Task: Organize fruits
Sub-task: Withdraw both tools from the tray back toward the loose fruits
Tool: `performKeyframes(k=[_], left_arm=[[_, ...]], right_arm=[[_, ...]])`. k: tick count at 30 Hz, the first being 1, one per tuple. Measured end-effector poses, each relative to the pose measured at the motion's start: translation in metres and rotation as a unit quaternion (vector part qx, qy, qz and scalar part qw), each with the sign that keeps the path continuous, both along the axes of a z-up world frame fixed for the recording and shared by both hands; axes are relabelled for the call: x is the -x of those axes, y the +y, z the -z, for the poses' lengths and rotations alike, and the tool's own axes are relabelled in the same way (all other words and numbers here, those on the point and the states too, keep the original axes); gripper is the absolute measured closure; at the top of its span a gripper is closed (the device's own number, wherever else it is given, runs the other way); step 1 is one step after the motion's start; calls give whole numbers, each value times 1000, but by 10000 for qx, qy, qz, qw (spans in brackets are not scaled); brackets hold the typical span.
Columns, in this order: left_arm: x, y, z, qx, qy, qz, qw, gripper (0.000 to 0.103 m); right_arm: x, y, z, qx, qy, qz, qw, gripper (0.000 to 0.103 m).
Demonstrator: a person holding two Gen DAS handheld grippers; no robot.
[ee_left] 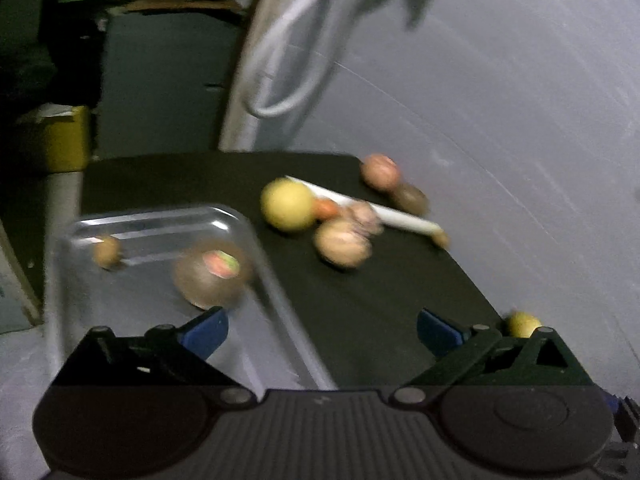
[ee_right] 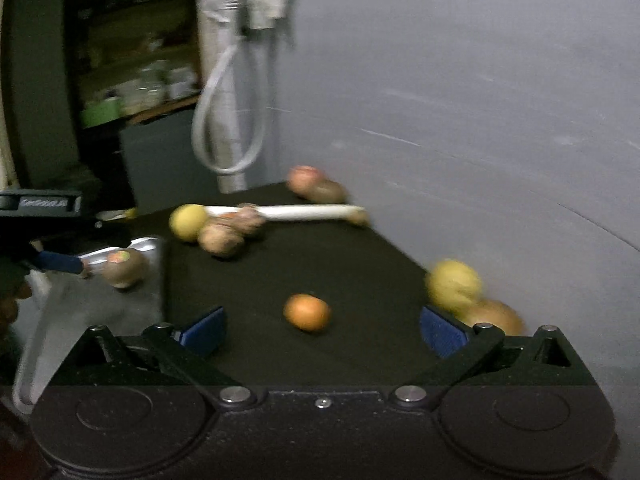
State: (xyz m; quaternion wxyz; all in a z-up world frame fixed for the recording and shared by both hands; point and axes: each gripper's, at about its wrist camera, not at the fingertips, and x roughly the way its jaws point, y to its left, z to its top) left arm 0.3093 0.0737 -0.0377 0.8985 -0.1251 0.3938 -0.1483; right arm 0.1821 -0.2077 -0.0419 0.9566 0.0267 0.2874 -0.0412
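Dim room, grey wall on the right, white hose loop (ee_right: 228, 120) hanging in the back. Work surface is a black mat (ee_right: 320, 264) with a clear plastic tray (ee_left: 160, 232) at its left edge.

Tray holds a brown stickered fruit (ee_left: 210, 274), probably a kiwi, plus a small tan one (ee_left: 107, 252) at the far end. Rest is loose on the mat: big yellow fruit (ee_left: 288, 205) beside a cluster of tan-pink round ones (ee_left: 342, 246), a white stick-like thing (ee_left: 384, 210) lying across them, and two more fruits (ee_left: 380, 170) at the far corner.

Left gripper (ee_left: 320, 332): jaws wide apart, nothing between them, hovering over the tray's near right edge. In the right view one of its blue fingers (ee_right: 60, 262) sits right by the stickered fruit; touching or not, can't tell, too blurred.

Right gripper (ee_right: 322, 330): jaws also wide apart and empty, lined up on a small orange fruit (ee_right: 307, 312) lying alone mid-mat. Yellow fruit (ee_right: 454, 284) and an orange-brown one (ee_right: 494, 316) sit just beyond its right finger.

Handling guess: orange fruit is light, round, smooth-skinned, so it will roll if nudged. Grab across the widest part, pads centred, and close gently. The skin likely bruises, and an off-centre pinch would squirt it out.
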Motion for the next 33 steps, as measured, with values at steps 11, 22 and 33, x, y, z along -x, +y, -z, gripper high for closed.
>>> performKeyframes(k=[11, 22, 33], left_arm=[[15, -97, 25, -209, 352, 798, 9960, 1], [7, -145, 50, -447, 521, 822, 9942, 1], [-12, -169, 62, -534, 466, 650, 9954, 1]], right_arm=[[45, -65, 31, -220, 411, 1047, 9934, 1], [31, -95, 55, -440, 633, 1104, 9909, 1], [-5, -115, 63, -511, 586, 865, 9932, 1]])
